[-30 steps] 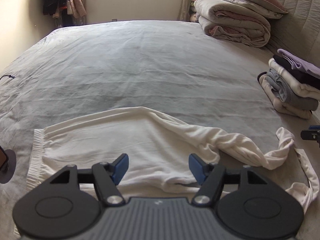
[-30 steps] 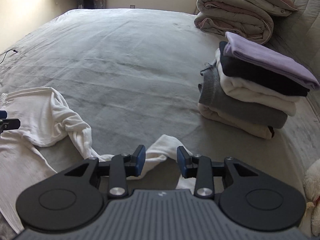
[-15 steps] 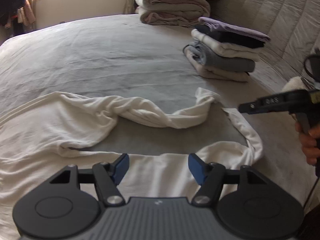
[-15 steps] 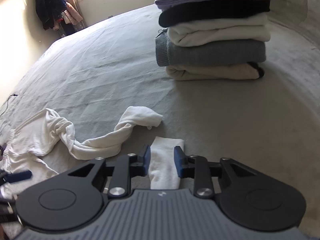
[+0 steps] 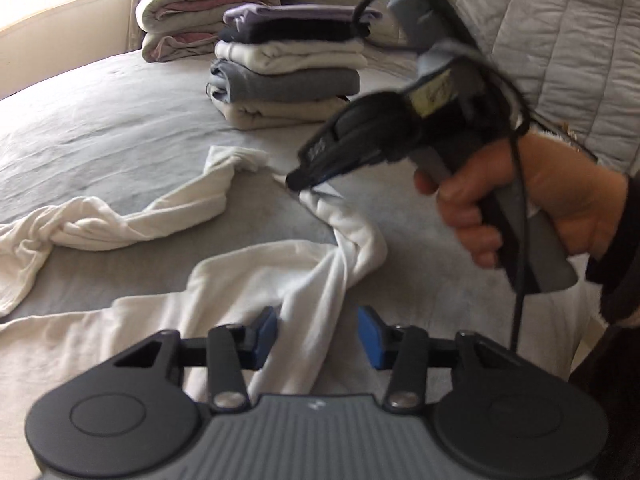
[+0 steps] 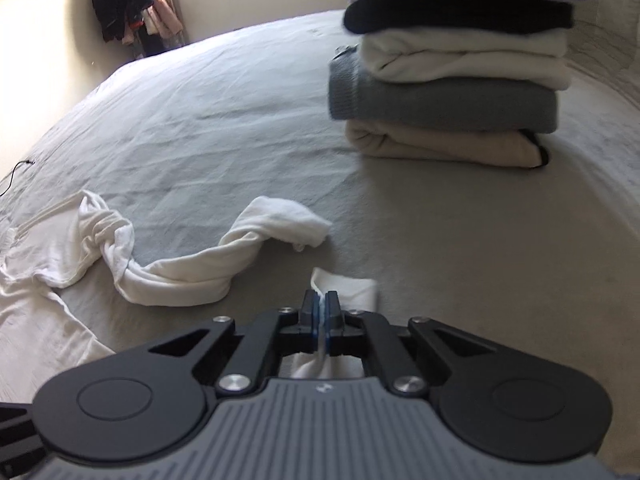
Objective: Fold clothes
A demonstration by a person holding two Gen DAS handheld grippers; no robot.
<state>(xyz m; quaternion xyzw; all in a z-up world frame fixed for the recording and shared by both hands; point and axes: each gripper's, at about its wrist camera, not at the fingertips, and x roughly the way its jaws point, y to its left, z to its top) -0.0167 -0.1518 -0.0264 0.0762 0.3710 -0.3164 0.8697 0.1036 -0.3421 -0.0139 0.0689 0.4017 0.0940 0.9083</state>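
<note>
1. White shirt (image 5: pixel 132 220) lies crumpled on the grey bed (image 6: pixel 240 128); one sleeve twists toward the far side.
2. Right gripper (image 6: pixel 320 314) has its fingers pinched tight on the end of the other sleeve.
3. Left gripper (image 5: pixel 317 332) is open, fingers on both sides of a shirt fold.
4. Folded pile of clothes (image 6: pixel 452 80) sits far right.

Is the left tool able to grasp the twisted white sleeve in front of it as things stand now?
Probably yes. The left tool is open, and the twisted white sleeve already lies between its blue pads, with nothing over it. The right tool is shut on the cuff end further along, well apart.
</note>
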